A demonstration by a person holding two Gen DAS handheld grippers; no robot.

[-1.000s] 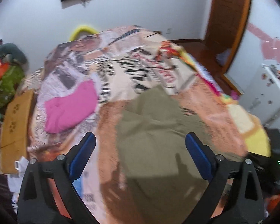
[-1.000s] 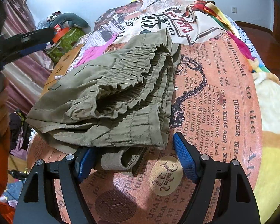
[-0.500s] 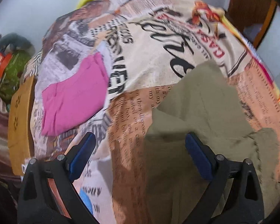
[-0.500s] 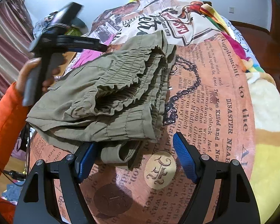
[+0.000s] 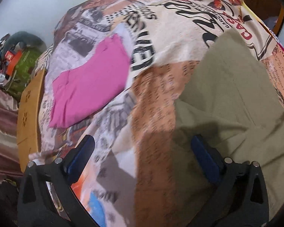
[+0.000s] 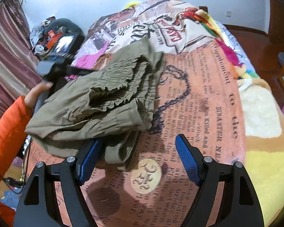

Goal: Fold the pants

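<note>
Olive green pants lie bunched and folded on the newspaper-print bedspread, with the ruffled waistband on top. My right gripper hovers at their near edge, jaws apart, with a loose fold by its left pad. Neither pad presses on the cloth. In the left wrist view the pants fill the right side. My left gripper points down over their left edge, its jaws opening, with only bedspread and cloth below. The right wrist view shows the left gripper behind the pants, held by a hand in an orange sleeve.
A folded pink garment lies on the bed left of the pants. A cardboard box stands at the bed's left edge, with a pile of clutter beyond it. A yellow and cream blanket covers the right side.
My left gripper has come down close to the bed, at the pants' left edge. In the right wrist view it sank behind the pants. The right gripper has stayed put.
</note>
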